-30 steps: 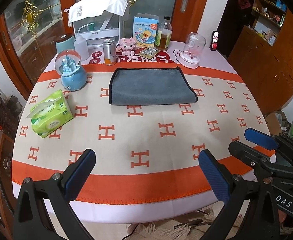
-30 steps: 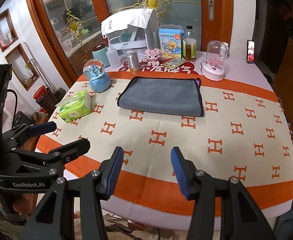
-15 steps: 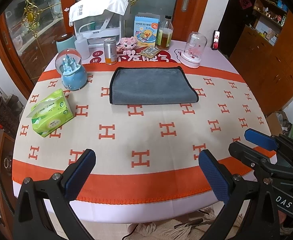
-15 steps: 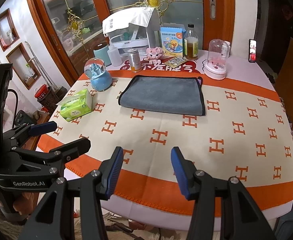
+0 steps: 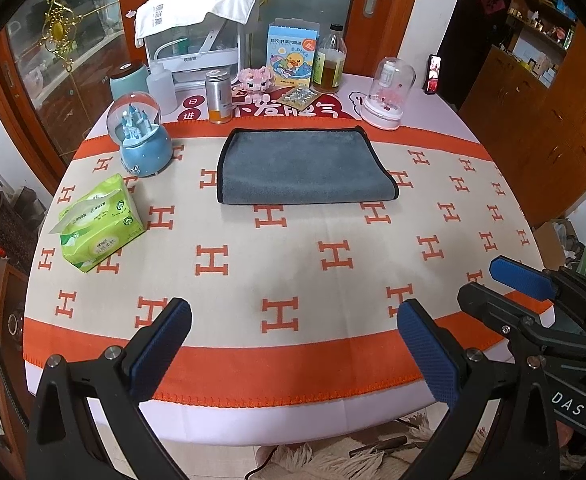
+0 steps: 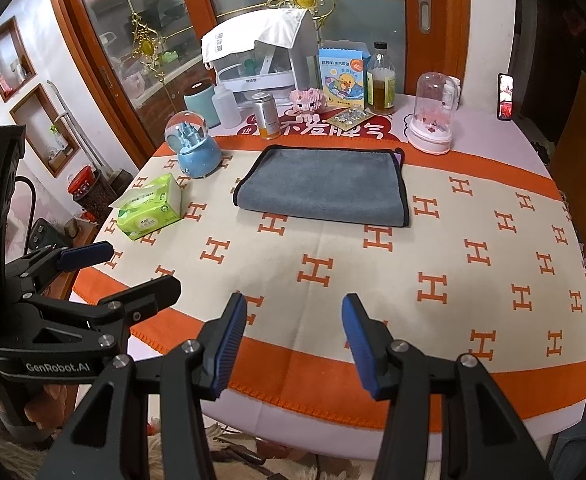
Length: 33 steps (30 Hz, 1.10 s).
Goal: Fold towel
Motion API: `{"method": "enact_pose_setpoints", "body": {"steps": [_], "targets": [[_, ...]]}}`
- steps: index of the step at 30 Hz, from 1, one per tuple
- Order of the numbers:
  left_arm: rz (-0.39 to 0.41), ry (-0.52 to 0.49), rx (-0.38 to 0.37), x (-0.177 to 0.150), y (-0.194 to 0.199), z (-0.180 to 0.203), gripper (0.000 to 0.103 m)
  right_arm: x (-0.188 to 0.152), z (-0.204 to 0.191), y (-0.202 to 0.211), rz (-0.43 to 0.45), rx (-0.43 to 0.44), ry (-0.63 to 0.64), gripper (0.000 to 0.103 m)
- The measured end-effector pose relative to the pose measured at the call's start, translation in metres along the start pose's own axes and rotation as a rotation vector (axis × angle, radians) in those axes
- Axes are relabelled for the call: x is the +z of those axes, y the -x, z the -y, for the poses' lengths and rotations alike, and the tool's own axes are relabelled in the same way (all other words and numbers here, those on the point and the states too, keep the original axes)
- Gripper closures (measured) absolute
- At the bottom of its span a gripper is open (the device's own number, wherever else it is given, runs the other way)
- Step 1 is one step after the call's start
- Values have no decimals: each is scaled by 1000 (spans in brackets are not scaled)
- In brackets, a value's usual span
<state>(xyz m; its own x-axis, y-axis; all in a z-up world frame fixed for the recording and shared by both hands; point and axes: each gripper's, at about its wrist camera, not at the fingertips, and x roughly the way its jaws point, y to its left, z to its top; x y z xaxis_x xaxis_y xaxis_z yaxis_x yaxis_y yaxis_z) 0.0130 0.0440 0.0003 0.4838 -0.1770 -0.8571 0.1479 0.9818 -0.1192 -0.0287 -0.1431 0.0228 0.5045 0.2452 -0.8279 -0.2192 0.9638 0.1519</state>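
Note:
A grey towel (image 5: 305, 168) with black edging lies folded flat on the far half of the round table; it also shows in the right wrist view (image 6: 325, 186). My left gripper (image 5: 293, 344) is open and empty, over the table's near edge, well short of the towel. My right gripper (image 6: 293, 340) is open and empty, also at the near edge. The right gripper shows at the right of the left wrist view (image 5: 533, 292). The left gripper shows at the left of the right wrist view (image 6: 105, 268).
A green tissue pack (image 5: 97, 224) and a blue snow globe (image 5: 141, 136) stand left of the towel. Behind it are a metal can (image 5: 219, 96), a bottle (image 5: 330, 66), a glass dome (image 5: 389, 94) and a white rack (image 5: 201, 36). The orange-patterned tablecloth (image 5: 293, 264) covers the table.
Both cameras have drifted slightly back and up, so the table sits a little lower in view. The towel has not moved and both grippers stay open.

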Motion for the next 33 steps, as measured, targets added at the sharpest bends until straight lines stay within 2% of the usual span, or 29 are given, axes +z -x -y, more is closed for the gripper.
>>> {"method": "enact_pose_setpoints", "body": {"steps": [33], "targets": [[-8, -10, -14, 0, -10, 2, 1, -6, 10, -14, -42, -5, -16, 53]]}}
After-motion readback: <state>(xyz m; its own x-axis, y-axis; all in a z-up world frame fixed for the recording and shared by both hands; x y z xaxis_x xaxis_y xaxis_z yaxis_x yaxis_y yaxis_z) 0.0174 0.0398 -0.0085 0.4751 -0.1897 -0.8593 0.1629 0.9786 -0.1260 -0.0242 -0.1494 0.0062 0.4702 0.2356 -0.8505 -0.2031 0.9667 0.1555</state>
